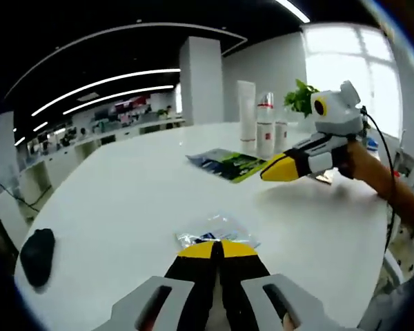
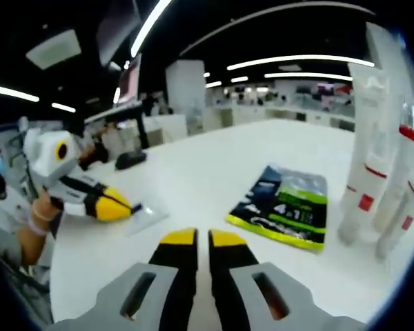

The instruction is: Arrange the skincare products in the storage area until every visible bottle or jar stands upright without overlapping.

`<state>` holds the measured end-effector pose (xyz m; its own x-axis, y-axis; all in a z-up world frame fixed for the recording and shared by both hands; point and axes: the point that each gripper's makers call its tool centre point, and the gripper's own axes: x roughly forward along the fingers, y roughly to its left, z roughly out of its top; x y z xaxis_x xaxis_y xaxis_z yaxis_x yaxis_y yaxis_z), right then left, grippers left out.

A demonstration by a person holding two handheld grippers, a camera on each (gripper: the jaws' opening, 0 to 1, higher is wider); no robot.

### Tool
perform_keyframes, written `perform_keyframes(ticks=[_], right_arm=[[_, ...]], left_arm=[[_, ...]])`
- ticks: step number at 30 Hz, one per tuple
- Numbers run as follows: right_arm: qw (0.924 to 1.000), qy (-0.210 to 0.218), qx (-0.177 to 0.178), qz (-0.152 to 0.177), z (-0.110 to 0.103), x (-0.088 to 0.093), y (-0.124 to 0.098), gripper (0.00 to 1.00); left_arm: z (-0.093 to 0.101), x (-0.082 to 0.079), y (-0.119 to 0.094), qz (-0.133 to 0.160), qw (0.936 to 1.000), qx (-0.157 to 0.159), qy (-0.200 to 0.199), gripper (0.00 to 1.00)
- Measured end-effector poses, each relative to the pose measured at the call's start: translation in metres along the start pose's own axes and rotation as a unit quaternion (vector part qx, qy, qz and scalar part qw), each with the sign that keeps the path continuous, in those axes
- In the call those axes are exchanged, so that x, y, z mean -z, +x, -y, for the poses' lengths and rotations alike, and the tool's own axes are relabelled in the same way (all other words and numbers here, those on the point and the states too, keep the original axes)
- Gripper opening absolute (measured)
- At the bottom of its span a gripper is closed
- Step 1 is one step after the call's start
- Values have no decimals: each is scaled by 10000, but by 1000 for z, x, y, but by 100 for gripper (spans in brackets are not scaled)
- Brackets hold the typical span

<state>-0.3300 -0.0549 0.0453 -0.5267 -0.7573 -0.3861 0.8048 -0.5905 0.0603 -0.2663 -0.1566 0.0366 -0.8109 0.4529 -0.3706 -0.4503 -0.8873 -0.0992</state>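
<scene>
Three white skincare containers stand upright at the table's far side: a tall tube (image 1: 247, 109), a red-banded bottle (image 1: 265, 125) and a shorter one (image 1: 281, 135). In the right gripper view the tube (image 2: 381, 89) and the red-labelled bottles (image 2: 363, 200) rise at the right edge. A green and black packet (image 1: 228, 164) (image 2: 287, 205) lies flat beside them. My left gripper (image 1: 217, 247) (image 2: 119, 205) is shut on a clear plastic sachet (image 1: 214, 234) (image 2: 143, 215) resting on the table. My right gripper (image 2: 201, 238) (image 1: 274, 171) hovers shut with nothing in it, close to the green packet.
The white table (image 1: 124, 200) is wide. A black mouse (image 1: 37, 255) (image 2: 131, 159) lies near its edge. A green plant (image 1: 302, 96) stands behind the bottles. A person's hand (image 2: 36, 207) holds the left gripper. Office desks fill the background.
</scene>
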Motion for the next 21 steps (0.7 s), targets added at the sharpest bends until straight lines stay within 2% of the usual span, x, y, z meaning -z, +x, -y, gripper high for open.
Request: perform_keyframes(ticks=[2, 3, 4, 6, 11, 14, 18, 19, 21], right_arm=[[9997, 0, 242, -28, 10, 2, 0, 2], [9995, -46, 320, -62, 13, 3, -1, 1], [9986, -264, 434, -113, 18, 3, 0, 1], [9961, -406, 784, -63, 29, 2, -1, 0], [9875, -598, 1455, -16, 56, 0, -10, 0], [9842, -567, 1675, 49, 67, -3, -15, 0], [9813, -517, 1852, -40, 77, 1, -15, 0], [9811, -503, 1870, -68, 79, 3, -15, 0], [9807, -423, 1903, -150, 82, 6, -15, 0]], left_arm=[[11, -17, -3, 336, 9986, 316, -268, 3], [13, -22, -3, 367, 9984, 346, -236, 3], [15, -25, -2, 377, 9985, 358, -180, 3], [22, -35, 3, 429, 9983, 406, 6, 3], [45, -48, 38, 88, 9964, 426, 733, 3], [53, -53, 59, -50, 9951, 404, 899, 1], [63, -58, 89, -252, 9940, 398, 984, 1], [69, -57, 95, -298, 9937, 545, 935, 1], [76, -58, 105, -342, 9947, 630, 739, 1]])
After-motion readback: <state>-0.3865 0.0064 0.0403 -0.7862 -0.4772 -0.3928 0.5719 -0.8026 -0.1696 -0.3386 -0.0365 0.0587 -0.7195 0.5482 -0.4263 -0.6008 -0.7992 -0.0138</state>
